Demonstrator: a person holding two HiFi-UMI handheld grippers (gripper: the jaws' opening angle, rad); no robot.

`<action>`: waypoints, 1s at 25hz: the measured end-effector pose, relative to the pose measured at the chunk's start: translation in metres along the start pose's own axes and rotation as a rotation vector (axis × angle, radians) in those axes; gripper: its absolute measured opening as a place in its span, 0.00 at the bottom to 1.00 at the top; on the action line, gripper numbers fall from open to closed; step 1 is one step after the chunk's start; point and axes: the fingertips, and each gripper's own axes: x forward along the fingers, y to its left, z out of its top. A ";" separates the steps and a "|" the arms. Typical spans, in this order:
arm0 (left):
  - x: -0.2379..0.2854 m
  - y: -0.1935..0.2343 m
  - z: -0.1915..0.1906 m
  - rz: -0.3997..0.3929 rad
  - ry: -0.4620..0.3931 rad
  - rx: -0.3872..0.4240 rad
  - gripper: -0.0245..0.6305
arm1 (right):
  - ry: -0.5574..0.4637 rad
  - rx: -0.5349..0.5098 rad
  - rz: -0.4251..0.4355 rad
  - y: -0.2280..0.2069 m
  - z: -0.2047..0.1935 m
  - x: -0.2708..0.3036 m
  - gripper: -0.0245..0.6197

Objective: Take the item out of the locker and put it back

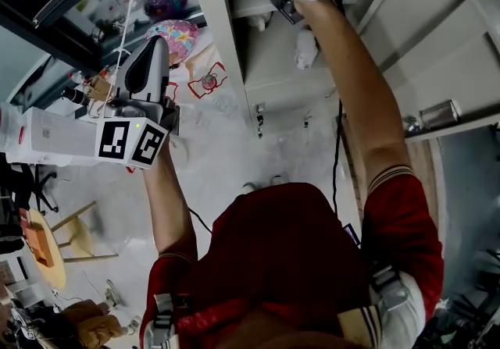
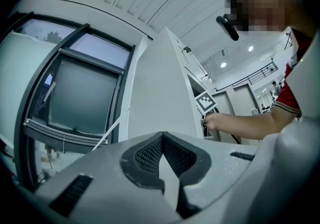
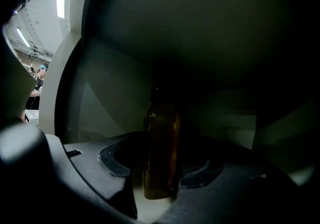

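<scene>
Nearest the head camera: a red shirt point(image 1: 297, 261), both forearms raised. At the left, outside the locker point(image 1: 215, 27), holds the left tongs point(image 2: 161, 139) closed on nothing, tips together, aimed along the locker's pale outer wall and well apart from the task's thing.

Further right, has the right tongs point(image 3: 160, 164) inside the dark compartment, jaws apart, one on either side of a brown bottle point(image 3: 161, 128), with no pad seen pressing on the glass. Finds that bottle upright on the compartment floor, long axis vertical, crossing the level jaws at right angles and sitting about midway between the pads.

Judging from this: only needs the right tongs squeezed onto the bottle's body, then drawn straight back toward the near side and out through the opening. Leaves the left tongs too far off to help.
</scene>
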 end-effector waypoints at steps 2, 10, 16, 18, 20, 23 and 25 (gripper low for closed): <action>-0.001 -0.001 0.000 0.000 0.000 -0.002 0.05 | 0.002 0.000 -0.002 0.001 0.000 -0.003 0.38; -0.005 -0.007 0.005 -0.010 -0.008 -0.007 0.05 | 0.004 0.002 -0.006 0.013 0.004 -0.021 0.36; -0.008 -0.012 0.009 -0.021 -0.017 -0.013 0.05 | 0.001 0.013 -0.012 0.020 0.005 -0.035 0.35; -0.009 -0.014 0.011 -0.024 -0.021 -0.013 0.05 | 0.001 0.015 -0.015 0.023 0.006 -0.040 0.35; -0.011 -0.017 0.013 -0.027 -0.024 -0.013 0.05 | 0.001 0.015 -0.018 0.026 0.007 -0.045 0.35; -0.014 -0.020 0.014 -0.031 -0.028 -0.013 0.05 | 0.002 0.013 -0.021 0.030 0.007 -0.052 0.35; -0.015 -0.021 0.015 -0.035 -0.032 -0.012 0.05 | -0.001 0.011 -0.026 0.033 0.006 -0.057 0.34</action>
